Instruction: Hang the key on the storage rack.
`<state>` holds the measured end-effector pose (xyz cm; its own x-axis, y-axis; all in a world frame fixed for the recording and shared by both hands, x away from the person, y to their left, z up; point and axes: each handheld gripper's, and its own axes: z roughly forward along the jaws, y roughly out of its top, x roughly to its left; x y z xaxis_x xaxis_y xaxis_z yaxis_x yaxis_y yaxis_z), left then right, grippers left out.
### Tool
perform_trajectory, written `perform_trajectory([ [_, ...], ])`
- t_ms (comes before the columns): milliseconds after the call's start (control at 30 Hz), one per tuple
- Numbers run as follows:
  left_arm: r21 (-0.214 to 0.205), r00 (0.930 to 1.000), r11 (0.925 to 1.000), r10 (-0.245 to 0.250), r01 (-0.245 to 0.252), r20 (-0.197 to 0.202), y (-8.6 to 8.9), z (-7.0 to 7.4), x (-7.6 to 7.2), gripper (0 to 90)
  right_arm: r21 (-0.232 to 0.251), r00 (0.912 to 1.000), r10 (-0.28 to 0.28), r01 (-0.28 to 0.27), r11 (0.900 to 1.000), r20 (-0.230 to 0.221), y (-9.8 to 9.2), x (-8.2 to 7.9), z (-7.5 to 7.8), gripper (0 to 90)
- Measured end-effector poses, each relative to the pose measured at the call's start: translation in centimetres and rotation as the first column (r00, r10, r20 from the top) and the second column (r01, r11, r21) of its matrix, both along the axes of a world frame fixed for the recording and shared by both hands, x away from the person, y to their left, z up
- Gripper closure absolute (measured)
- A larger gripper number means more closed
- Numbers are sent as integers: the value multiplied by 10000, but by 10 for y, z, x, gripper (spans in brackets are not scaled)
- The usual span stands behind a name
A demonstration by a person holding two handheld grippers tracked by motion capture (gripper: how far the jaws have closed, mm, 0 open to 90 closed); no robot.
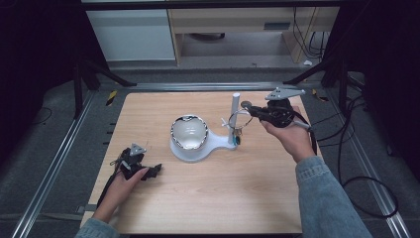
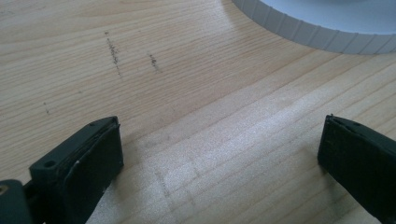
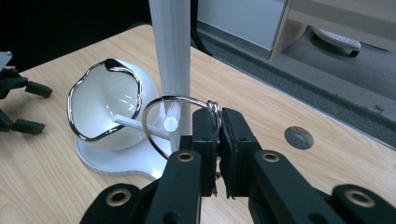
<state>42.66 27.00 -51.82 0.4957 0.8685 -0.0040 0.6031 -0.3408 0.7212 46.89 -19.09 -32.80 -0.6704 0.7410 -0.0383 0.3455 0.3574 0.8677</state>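
Note:
A white stand (image 1: 214,143) in mid-table carries a white bowl with a wavy chrome rim (image 1: 189,132) (image 3: 105,105) and an upright white post (image 1: 235,116) (image 3: 172,46) with a thin side peg (image 3: 140,124). My right gripper (image 1: 249,110) (image 3: 218,128) is shut on a thin metal ring (image 1: 236,118) (image 3: 156,135). The ring's loop lies around the peg's tip beside the post; whether it rests on the peg I cannot tell. A small dark thing (image 1: 238,140) hangs low by the post. My left gripper (image 1: 154,171) (image 2: 219,140) rests open on the table at front left, nothing between its fingers.
The ribbed rim of the stand base (image 2: 322,35) lies just beyond the left gripper. A round grommet hole (image 1: 246,104) (image 3: 299,137) sits in the tabletop behind the post. Bare wood (image 1: 223,193) stretches along the front. Metal rails and cables run beside the table.

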Motion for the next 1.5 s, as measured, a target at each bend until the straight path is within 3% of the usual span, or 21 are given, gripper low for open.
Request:
perform_trajectory([
  [600,-1,10000,10000,1,-1,-1,0,0,0,0,36,9997,-232,232,9997,-21,-6,1,1,823],
  [900,-1,10000,10000,1,-1,0,0,0,0,0,-117,9976,-686,687,9976,90,-11,2,0,729],
  [1000,-2,10000,10000,1,-1,0,0,0,0,0,-194,9965,-818,820,9964,144,-13,3,0,684],
  [1067,-2,10000,10000,1,-1,0,0,0,0,0,-268,9946,-1026,1029,9943,124,-14,4,0,593],
  [1233,5,10000,10000,-6,6,5,0,0,0,0,-444,9911,-1315,1324,9902,224,-15,5,-1,465],
  [1367,10,10000,10000,-14,14,3,0,0,0,0,-586,9763,-2085,2119,9755,580,-17,5,-5,340],
  [1500,3,10000,10000,-7,7,5,0,0,0,0,-531,9682,-2465,2485,9672,423,-21,6,-10,238],
])
